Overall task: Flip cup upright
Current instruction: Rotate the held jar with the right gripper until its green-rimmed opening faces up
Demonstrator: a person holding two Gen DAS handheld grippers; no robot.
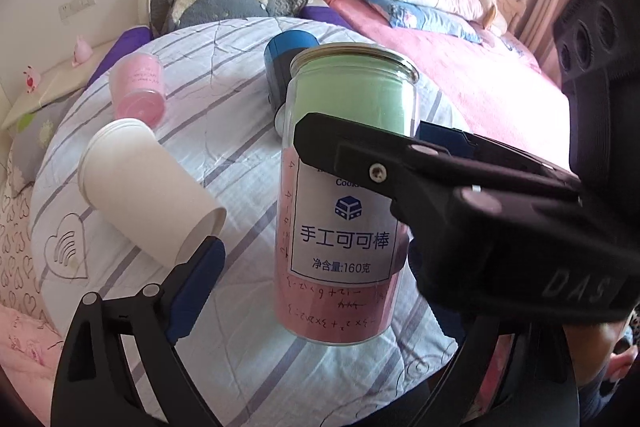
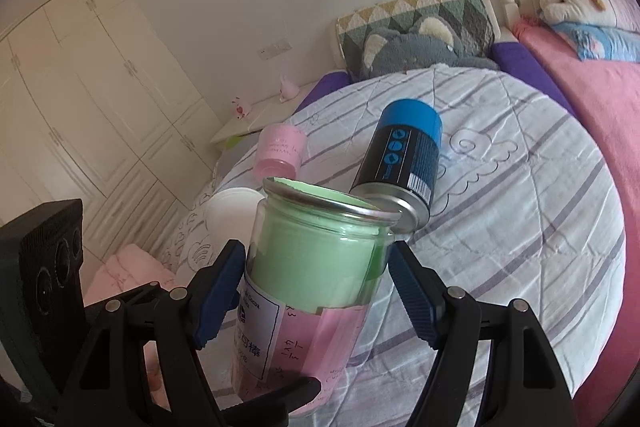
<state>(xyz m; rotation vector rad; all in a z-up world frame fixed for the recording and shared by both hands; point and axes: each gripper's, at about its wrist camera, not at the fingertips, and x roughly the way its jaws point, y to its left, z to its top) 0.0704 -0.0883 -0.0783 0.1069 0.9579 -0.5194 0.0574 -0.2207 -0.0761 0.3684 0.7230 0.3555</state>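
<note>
A clear plastic jar-cup [image 1: 344, 187] with green and pink paper inside and a white label stands nearly upright, mouth up, above the striped quilt [image 1: 224, 155]. My right gripper [image 2: 316, 291] is shut on it, blue pads on both sides of its upper half; it also shows in the left wrist view [image 1: 360, 143], crossing the jar. In the right wrist view the jar [image 2: 316, 267] tilts slightly. My left gripper is open; only its left finger [image 1: 200, 283] shows clearly, left of the jar, not touching it.
A white paper cup [image 1: 140, 183] lies on its side at left. A pink cup [image 1: 140, 91] and a blue-black can [image 1: 284, 67] lie farther back. Pillows and plush toys [image 1: 224, 3] are at the headboard. A pink blanket [image 1: 480, 75] is at right.
</note>
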